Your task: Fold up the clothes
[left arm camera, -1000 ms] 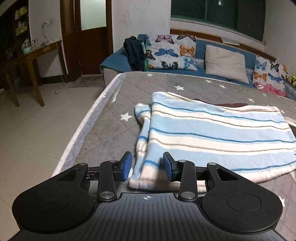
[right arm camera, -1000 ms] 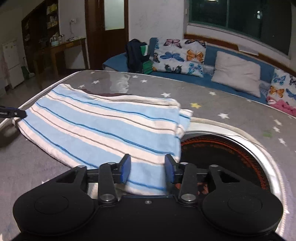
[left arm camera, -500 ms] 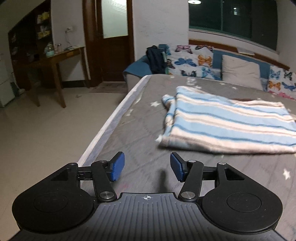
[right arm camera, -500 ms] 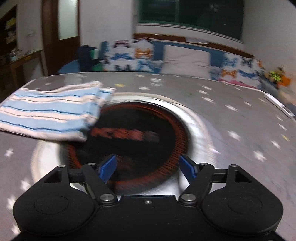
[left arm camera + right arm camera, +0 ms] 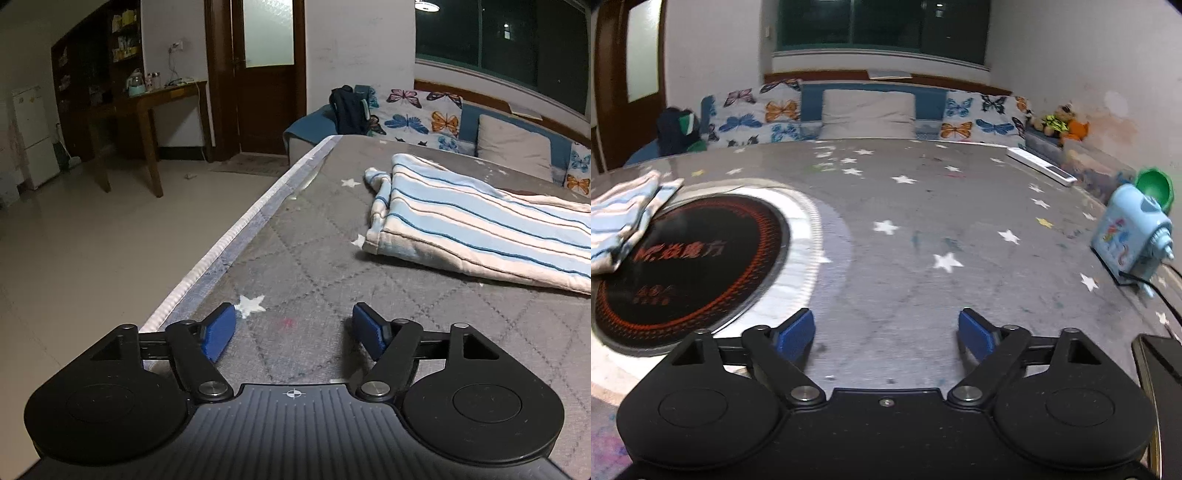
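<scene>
A folded garment with blue and white stripes [image 5: 480, 225] lies on the grey star-patterned table cover [image 5: 314, 258], ahead and to the right of my left gripper [image 5: 293, 326]. That gripper hovers low near the table's left edge, its jaws opening with nothing between them. In the right wrist view only an end of the striped garment [image 5: 624, 218] shows at the far left, resting partly on a round black and orange induction plate [image 5: 701, 258]. My right gripper [image 5: 886, 334] hangs over bare cover to the right of the plate, jaws opening and empty.
A pale blue toy-like device [image 5: 1134, 236] with a cord and a green cup [image 5: 1154, 188] stand at the right edge. A white remote [image 5: 1041, 166] lies at the back right. A dark flat object [image 5: 1160, 365] sits near my right gripper. Butterfly cushions [image 5: 764, 118] line the sofa behind.
Both grippers let go of the striped garment and opened wide. The left one drew back from it toward the table's left edge; the right one swung away to the right, past the round plate.
</scene>
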Demonstrator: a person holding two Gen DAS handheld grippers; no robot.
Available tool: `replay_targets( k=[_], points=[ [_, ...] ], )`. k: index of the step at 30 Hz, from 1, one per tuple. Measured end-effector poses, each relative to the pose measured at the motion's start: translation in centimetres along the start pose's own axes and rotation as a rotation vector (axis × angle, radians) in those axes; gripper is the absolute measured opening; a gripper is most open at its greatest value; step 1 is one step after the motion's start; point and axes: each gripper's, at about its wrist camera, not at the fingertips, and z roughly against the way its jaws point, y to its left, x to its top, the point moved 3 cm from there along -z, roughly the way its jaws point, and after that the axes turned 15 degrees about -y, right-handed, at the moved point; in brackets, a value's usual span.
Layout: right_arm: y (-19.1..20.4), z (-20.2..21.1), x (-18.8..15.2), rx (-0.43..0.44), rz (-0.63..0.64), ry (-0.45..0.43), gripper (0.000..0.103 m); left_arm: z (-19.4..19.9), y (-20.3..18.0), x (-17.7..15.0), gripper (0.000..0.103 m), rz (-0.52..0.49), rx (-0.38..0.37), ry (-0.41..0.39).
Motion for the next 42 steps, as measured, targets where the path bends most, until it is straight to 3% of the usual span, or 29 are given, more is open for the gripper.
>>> replay_targets(
  k=[7, 10, 14, 18, 42],
  points=[
    [-1.4, -0.7, -0.4, 0.016, -0.038, 0.014, 0.103, -0.1, 0.1, -0.1, 0.084, 0.004, 0.001, 0.008],
    [-1.5, -0.9, -0.3, 0.017, -0.044, 0.016, 0.103, -0.2, 0.0, -0.2, 0.093, 0.003, -0.012, 0.018],
    [-1.5, -1.0, -0.4, 0.018, -0.045, 0.014, 0.103, -0.3, 0.1, -0.4, 0.094, 0.01, -0.016, 0.022],
    [-1.7, -1.0, -0.4, 0.019, -0.046, 0.013, 0.103, -0.4, 0.1, -0.5, 0.103, 0.01, -0.013, 0.036],
    [-1.7, -1.1, -0.4, 0.023, -0.052, 0.011, 0.103, -0.5, 0.3, -0.6, 0.103, 0.012, -0.015, 0.035]
  ],
)
